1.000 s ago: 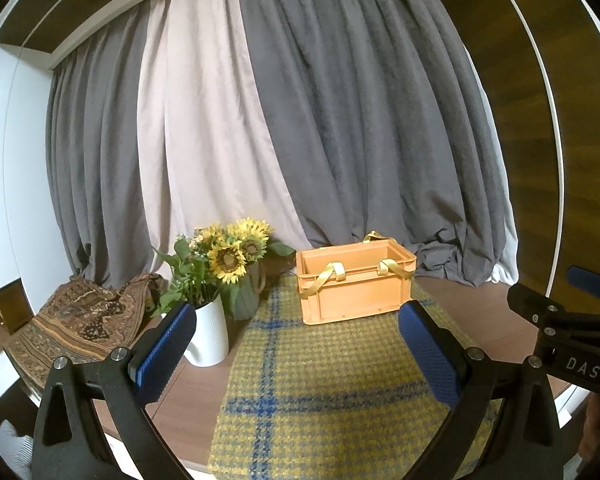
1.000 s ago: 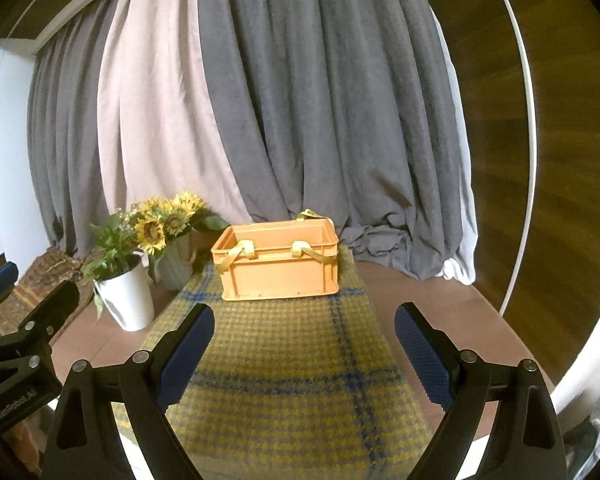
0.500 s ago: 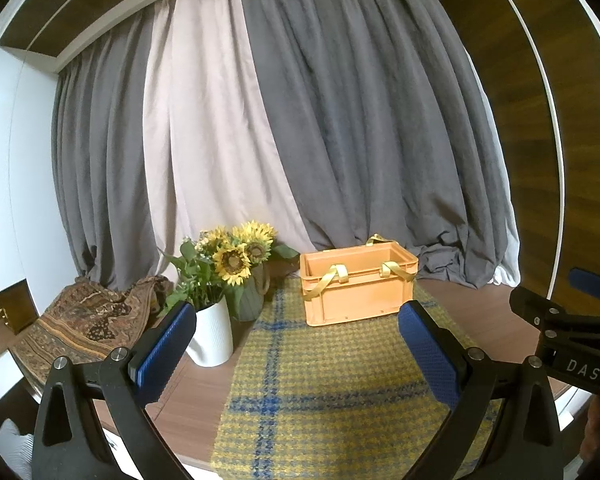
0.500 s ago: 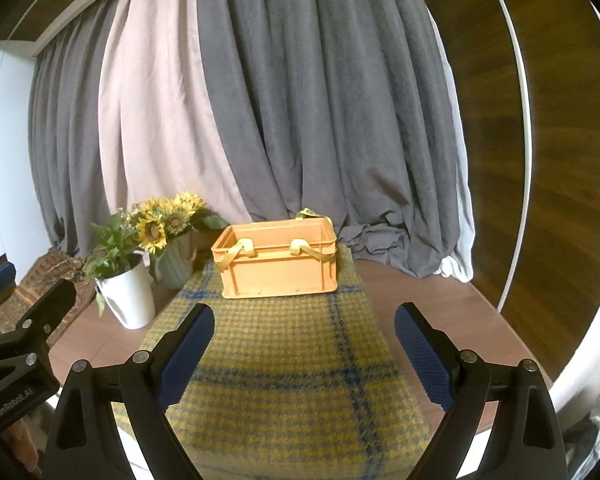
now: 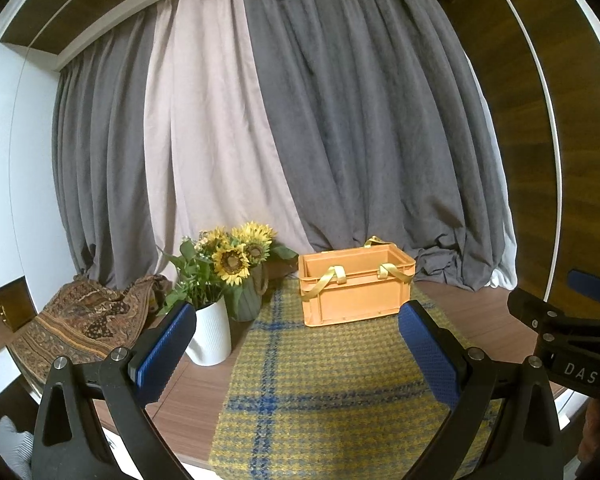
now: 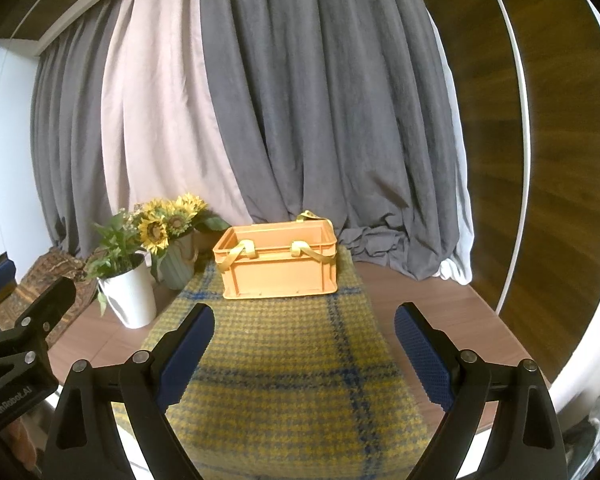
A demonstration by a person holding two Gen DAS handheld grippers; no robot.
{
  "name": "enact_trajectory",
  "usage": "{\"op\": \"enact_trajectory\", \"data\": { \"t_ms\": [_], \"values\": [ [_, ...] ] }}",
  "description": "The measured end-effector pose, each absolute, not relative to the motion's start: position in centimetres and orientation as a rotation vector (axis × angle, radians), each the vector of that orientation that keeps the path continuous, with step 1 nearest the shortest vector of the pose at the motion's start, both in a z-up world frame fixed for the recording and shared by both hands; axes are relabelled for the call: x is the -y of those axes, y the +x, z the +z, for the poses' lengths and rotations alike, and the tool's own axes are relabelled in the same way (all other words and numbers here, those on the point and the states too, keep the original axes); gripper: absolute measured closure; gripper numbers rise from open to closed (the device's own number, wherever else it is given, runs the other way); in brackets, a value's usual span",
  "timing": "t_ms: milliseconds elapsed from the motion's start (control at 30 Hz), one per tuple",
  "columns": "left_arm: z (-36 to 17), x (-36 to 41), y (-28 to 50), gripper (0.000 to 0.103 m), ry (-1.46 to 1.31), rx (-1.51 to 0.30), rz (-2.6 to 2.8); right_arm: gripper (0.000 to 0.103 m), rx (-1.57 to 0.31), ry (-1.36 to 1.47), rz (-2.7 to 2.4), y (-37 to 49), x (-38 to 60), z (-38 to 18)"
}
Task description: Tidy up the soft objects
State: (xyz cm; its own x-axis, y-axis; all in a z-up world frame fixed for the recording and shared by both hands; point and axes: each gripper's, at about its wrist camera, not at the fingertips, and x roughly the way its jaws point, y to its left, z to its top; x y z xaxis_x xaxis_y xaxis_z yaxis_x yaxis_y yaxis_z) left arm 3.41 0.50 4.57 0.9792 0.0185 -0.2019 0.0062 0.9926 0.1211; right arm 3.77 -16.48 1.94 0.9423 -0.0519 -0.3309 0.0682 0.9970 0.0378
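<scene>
Just yellow straps (image 5: 325, 282) over the orange crate's (image 5: 354, 292) rim — contents unseen.

Grey and beige curtains (image 5: 300, 140) hang behind the wooden table (image 5: 196, 384). On the table's left part, a white vase (image 5: 212, 336) of sunflowers (image 5: 232, 262) stands before a green vase (image 5: 248, 300).

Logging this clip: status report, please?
Left gripper open, empty. Right gripper open, empty. Orange crate on plaid cloth, yellow straps over rim. Nothing blocking approach.
</scene>
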Motion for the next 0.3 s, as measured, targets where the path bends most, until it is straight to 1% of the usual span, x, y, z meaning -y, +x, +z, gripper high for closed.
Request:
{"op": "enact_trajectory", "data": {
  "t_ms": [300],
  "values": [
    [4.79,-0.35,3.53,0.000,0.120,-0.201,0.012,0.010,-0.333,0.044,-0.063,3.60,16.50,2.22]
  ]
}}
